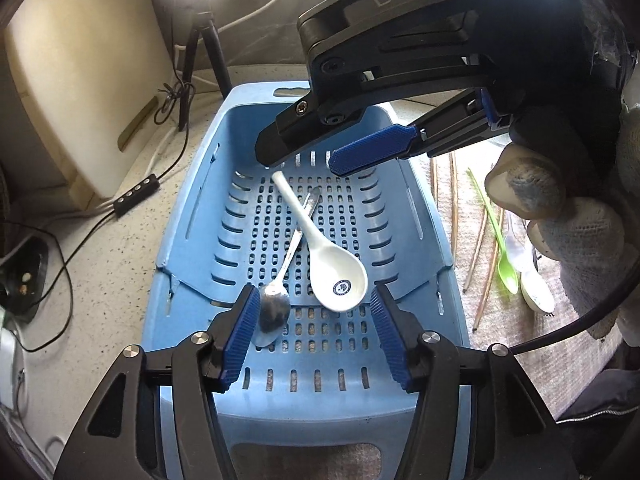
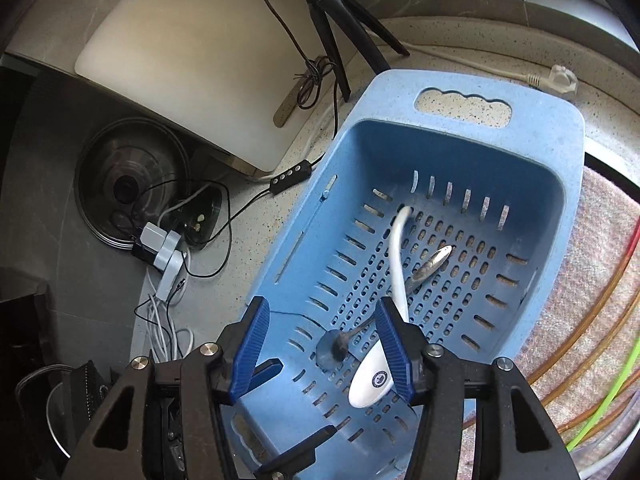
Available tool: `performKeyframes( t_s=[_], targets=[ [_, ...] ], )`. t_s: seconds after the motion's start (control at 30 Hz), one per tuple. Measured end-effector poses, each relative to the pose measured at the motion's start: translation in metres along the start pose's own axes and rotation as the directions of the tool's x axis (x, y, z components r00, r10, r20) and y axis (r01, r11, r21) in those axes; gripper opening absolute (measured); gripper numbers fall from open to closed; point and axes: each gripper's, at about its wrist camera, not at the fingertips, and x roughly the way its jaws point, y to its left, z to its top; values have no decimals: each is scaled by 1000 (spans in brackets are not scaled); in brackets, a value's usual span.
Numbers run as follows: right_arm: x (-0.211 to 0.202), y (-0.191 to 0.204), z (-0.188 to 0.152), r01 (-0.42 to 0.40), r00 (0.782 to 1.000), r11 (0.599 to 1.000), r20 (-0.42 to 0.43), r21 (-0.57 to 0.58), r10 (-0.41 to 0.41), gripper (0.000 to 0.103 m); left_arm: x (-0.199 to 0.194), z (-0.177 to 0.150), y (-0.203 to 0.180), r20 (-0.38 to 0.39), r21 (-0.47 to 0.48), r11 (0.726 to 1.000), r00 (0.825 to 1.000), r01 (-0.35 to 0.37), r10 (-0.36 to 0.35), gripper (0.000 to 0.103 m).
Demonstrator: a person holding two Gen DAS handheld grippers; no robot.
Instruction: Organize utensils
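- Blue, ribbed pads line the left tongs, which stand spread over the near end of the blue basket and grip nothing; the metal spoon has its bowl just beside the left pad, though whether they touch I cannot tell.
- Both task spoons lie on the basket's slotted floor: the white ceramic spoon rests crossed over the metal spoon's handle, its bowl near the right pad of the left tongs.
- The right tongs hang over the far half of the basket, jaws parted and empty, tips above the ceramic spoon's handle end.
- From the right wrist view, the right tongs look down into the basket; the ceramic spoon lies partly behind the right pad.
- Open basket floor remains along both side walls; the speckled table to the left carries cables.
- A gloved hand holds the right tongs from the right, angled downward.
- Right of the basket, on a cloth, lie wooden chopsticks, a green plastic spoon and pale spoons.
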Motion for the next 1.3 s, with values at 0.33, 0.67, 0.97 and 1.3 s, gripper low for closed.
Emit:
performKeyframes(
  t_s=[0.33, 0.67, 0.97, 1.3],
  targets=[
    [-47, -18, -11, -9, 996, 1000, 88, 4, 9, 51, -15, -1, -9, 24, -9, 1000, 1000, -19, 20, 57],
    [-134, -71, -37, 65, 974, 997, 213, 41, -72, 60, -27, 6, -43, 63, 19, 1000, 998, 3, -4, 57],
    [-188, -137, -82, 84, 965, 981, 230, 174, -124, 66, -23, 11, -94, 62, 83, 995, 996, 61, -66, 57],
    [-210, -185, -126, 88, 968, 963, 206, 255, -143, 66, -20, 5, -145, 33, 130, 983, 990, 132, -138, 57]
  ],
)
